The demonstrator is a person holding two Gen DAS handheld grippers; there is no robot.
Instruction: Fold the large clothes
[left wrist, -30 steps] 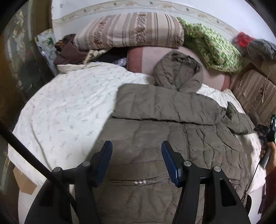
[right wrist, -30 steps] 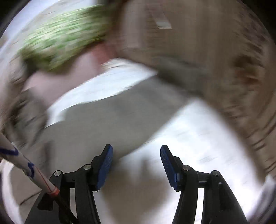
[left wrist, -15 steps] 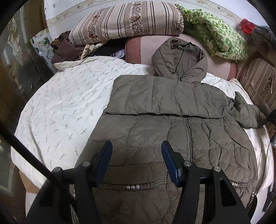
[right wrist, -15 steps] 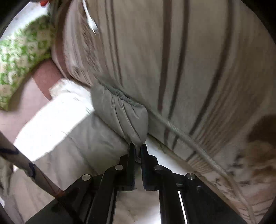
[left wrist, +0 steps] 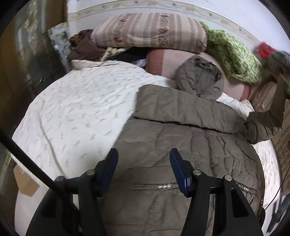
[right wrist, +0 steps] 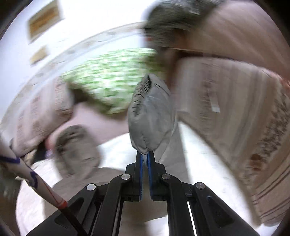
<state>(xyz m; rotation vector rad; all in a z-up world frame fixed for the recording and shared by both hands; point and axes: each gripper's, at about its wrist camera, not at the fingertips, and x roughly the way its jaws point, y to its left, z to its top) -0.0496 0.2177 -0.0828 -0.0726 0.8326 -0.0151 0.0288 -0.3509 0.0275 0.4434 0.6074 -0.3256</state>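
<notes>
A bed under a white leaf-printed cotton sheet (left wrist: 81,112) stands against a white wall with a patterned border strip (left wrist: 145,7); striped beige bolster pillow (left wrist: 150,34) at its head.

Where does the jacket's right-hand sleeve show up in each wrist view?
Left wrist: the sleeve lies at the right edge, lifted off the sheet; no gripper shows on it.
Right wrist: the sleeve cuff stands at centre, pinched in the right gripper.
Shared landmark: the green patterned blanket.

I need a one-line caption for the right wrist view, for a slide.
Right gripper shut on the jacket's sleeve cuff, lifted above the bed, striped pillow behind.
</notes>
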